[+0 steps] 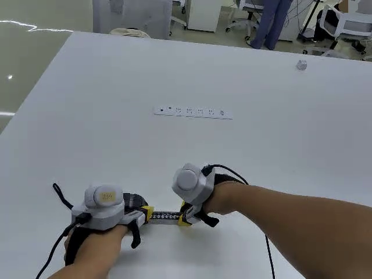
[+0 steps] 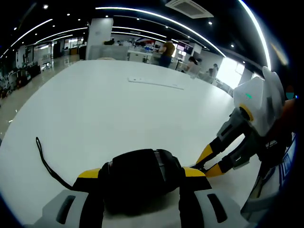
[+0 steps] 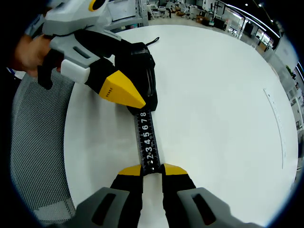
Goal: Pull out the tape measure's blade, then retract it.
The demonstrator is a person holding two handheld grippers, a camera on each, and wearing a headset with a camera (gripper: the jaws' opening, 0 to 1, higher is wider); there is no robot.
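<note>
Head view: white worktop (image 1: pixel 116 116), both claws low and near the front edge. Left claw (image 1: pixel 139 213) is clamped on the black tape measure (image 1: pixel 133 202). Right claw (image 1: pixel 187 217) sits just beside it. A short run of blade (image 1: pixel 165 216) spans the gap between them. Power strip (image 1: pixel 192 111) lies mid-worktop, well apart from the claws.

Left gripper view: left claw (image 2: pixel 142 173) is closed around the tape measure (image 2: pixel 140 190), yellow jaw tips against both sides of the case. The case rests on the worktop, and its strap (image 2: pixel 47 164) trails off to the left. Right claw (image 2: pixel 209 164) comes in from the right.

Right gripper view: right claw (image 3: pixel 152 168) is pinched shut on the blade (image 3: pixel 146 137) at its free end. The blade is out a little, with numbers 1–8 readable, and runs straight back to the tape measure (image 3: pixel 142 66) held in the left claw (image 3: pixel 128 97).
</note>
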